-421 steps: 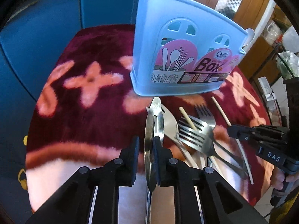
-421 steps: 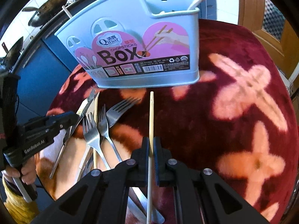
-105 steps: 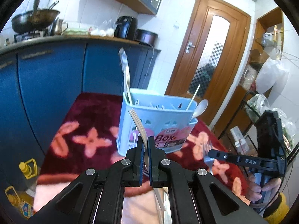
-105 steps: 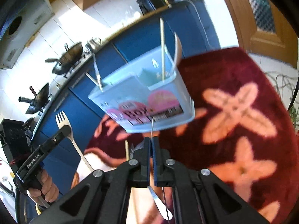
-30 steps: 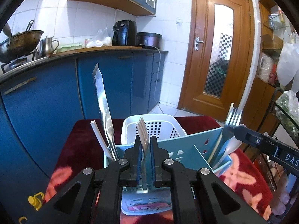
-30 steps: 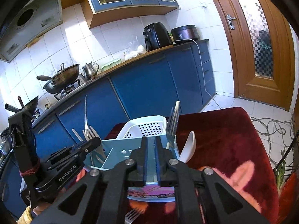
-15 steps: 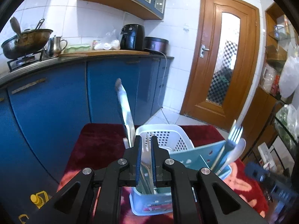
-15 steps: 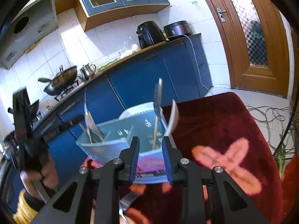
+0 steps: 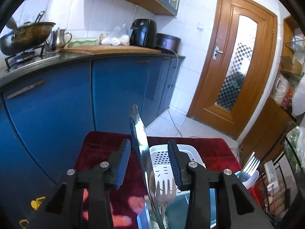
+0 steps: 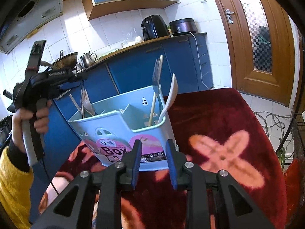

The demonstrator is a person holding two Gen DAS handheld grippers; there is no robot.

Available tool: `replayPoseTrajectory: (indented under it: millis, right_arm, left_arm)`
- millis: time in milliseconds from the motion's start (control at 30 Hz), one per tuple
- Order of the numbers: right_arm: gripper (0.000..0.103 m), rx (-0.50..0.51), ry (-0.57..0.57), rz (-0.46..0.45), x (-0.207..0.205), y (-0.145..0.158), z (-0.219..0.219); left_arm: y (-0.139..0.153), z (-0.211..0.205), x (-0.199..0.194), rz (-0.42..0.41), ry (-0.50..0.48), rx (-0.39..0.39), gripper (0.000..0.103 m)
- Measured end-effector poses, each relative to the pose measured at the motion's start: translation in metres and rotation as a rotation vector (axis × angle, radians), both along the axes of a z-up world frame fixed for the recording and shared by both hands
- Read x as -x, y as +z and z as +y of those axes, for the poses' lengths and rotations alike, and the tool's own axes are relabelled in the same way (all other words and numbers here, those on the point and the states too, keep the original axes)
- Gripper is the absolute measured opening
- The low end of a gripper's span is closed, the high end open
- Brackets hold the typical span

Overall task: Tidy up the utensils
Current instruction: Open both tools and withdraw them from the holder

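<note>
The light blue utensil holder (image 10: 122, 133) stands on the red flowered cloth (image 10: 225, 114). Its left compartment holds a knife (image 9: 140, 143) and a fork (image 9: 164, 186), its right one another fork (image 10: 157, 72), a white spoon (image 10: 171, 95) and a chopstick (image 10: 152, 110). My left gripper (image 9: 149, 142) hangs over the left compartment. Its jaws are opening, and the knife blade rises between them untouched, with the fork tines just below. My right gripper (image 10: 154, 142) is open and empty, low in front of the holder's label.
A white perforated basket (image 9: 165, 156) sits behind the holder. Blue cabinets (image 9: 57, 105) under a counter with a wok (image 9: 24, 36) stand close behind the table. A wooden door (image 9: 238, 66) is at the right. A hand (image 10: 26, 118) in a yellow sleeve holds the left gripper.
My left gripper's jaws have spread and let go of the fork, which now stands in the holder, and the gripper has lifted. My right gripper has opened, dropped lower and backed off.
</note>
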State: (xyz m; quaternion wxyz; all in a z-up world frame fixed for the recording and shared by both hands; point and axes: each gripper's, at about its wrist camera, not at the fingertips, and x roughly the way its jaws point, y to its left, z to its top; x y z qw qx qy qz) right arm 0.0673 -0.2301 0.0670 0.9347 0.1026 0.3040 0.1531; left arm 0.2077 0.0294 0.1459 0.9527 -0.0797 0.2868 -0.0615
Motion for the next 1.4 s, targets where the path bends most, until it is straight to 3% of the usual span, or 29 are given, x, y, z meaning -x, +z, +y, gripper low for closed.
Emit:
replayPoseTrajectory:
  millis: [133, 333, 400, 433, 600, 867, 1100, 1200, 1333, 1400]
  right_arm:
    - [0.029, -0.009, 0.002, 0.012, -0.001, -0.006, -0.002]
    - [0.029, -0.018, 0.005, 0.017, -0.003, -0.009, -0.007]
    - [0.029, -0.022, 0.004, 0.018, -0.003, -0.010, -0.008]
    - [0.029, -0.024, 0.004, 0.019, -0.003, -0.010, -0.008]
    - [0.029, -0.031, 0.003, 0.022, -0.005, -0.013, -0.009]
    - [0.029, -0.033, 0.006, 0.028, -0.006, -0.015, -0.008]
    - [0.029, -0.042, 0.003, 0.027, -0.006, -0.014, -0.011]
    - [0.029, -0.040, 0.005, 0.024, -0.003, -0.013, -0.010]
    - [0.029, -0.042, 0.004, 0.019, 0.000, -0.011, -0.010]
    - [0.029, -0.043, 0.003, 0.015, 0.003, -0.009, -0.010]
  left_arm:
    - [-0.002, 0.001, -0.013, 0.027, 0.009, -0.004, 0.042]
    - [-0.010, 0.006, -0.028, 0.069, -0.002, 0.067, 0.042]
    - [-0.010, 0.007, -0.028, 0.049, 0.002, 0.080, 0.030]
    - [-0.010, 0.007, -0.027, 0.044, 0.004, 0.077, 0.010]
    - [-0.001, 0.006, -0.017, -0.030, 0.011, 0.081, 0.004]
    - [0.009, -0.005, 0.016, -0.168, 0.012, 0.056, 0.004]
    - [-0.008, -0.018, 0.037, -0.130, -0.029, 0.014, 0.004]
    - [-0.013, -0.022, 0.042, -0.100, -0.049, -0.008, 0.014]
    - [-0.012, -0.022, 0.054, -0.100, -0.044, -0.025, 0.036]
    - [-0.011, -0.021, 0.060, -0.102, -0.044, -0.022, 0.037]
